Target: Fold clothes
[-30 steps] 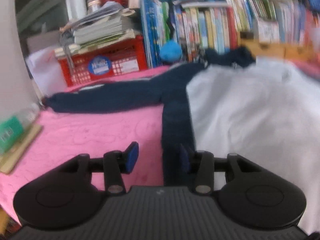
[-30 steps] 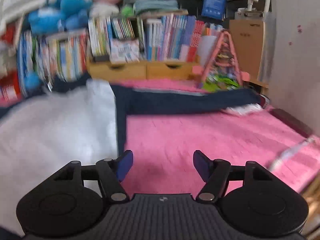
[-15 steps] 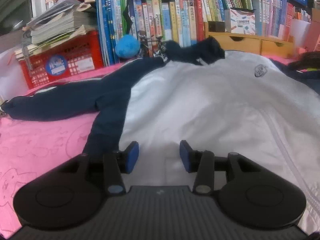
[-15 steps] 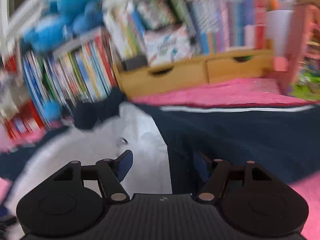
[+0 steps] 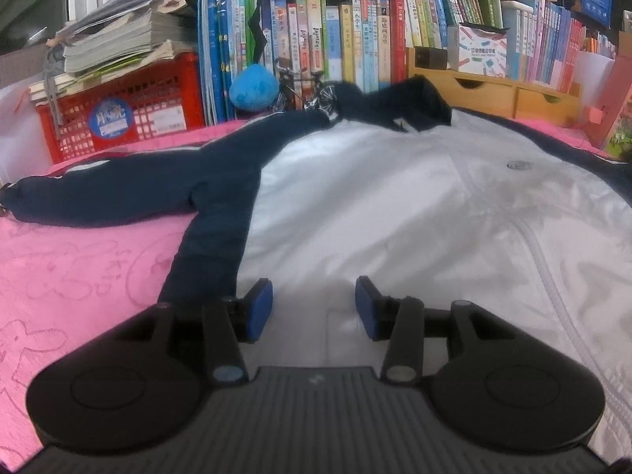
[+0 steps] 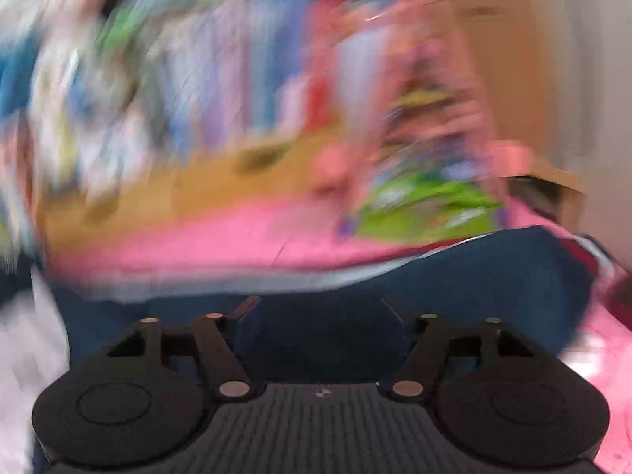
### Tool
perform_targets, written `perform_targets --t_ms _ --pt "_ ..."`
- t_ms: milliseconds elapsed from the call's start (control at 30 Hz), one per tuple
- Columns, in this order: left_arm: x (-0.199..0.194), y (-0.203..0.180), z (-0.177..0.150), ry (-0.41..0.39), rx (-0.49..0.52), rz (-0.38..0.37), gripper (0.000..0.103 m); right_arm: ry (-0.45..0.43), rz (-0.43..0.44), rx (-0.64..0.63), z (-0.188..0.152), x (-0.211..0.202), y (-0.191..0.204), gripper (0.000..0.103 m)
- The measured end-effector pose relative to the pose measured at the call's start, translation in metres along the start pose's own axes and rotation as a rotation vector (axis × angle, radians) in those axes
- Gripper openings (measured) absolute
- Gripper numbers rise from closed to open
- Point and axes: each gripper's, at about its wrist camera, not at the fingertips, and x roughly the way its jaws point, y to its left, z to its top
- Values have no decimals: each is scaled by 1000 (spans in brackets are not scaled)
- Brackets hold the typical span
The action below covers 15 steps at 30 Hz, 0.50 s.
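A white jacket (image 5: 414, 213) with navy sleeves lies spread flat on a pink blanket (image 5: 79, 276). Its left navy sleeve (image 5: 118, 193) stretches out to the left, and the navy collar (image 5: 395, 106) lies bunched at the far end. My left gripper (image 5: 314, 308) hovers low over the white front near the hem, jaws apart with nothing between the blue pads. The right wrist view is heavily blurred. My right gripper (image 6: 320, 324) sits over the jacket's right navy sleeve (image 6: 493, 276), jaws opening wide, with dark sleeve cloth seen between them and no pad pressing on it.
Behind the jacket stands a row of books (image 5: 355, 39) and a red crate (image 5: 118, 114) piled with papers. A blue ball (image 5: 252, 89) and wooden drawers (image 5: 493, 91) are at the back. A pink and green toy (image 6: 426, 181) stands beyond the right sleeve.
My left gripper slid right from the navy side panel onto the white front, then held still. My right gripper swept fast from the pink blanket to the right navy sleeve and widened its jaws.
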Motion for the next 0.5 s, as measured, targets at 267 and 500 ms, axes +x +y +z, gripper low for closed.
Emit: perform_targets --t_ms 267,500 --pt "18 -56 90 -136 179 -256 44 41 -325 182 19 17 -101 82" --pt "137 -136 143 -133 286 -195 40 99 -375 20 25 44 -102 34"
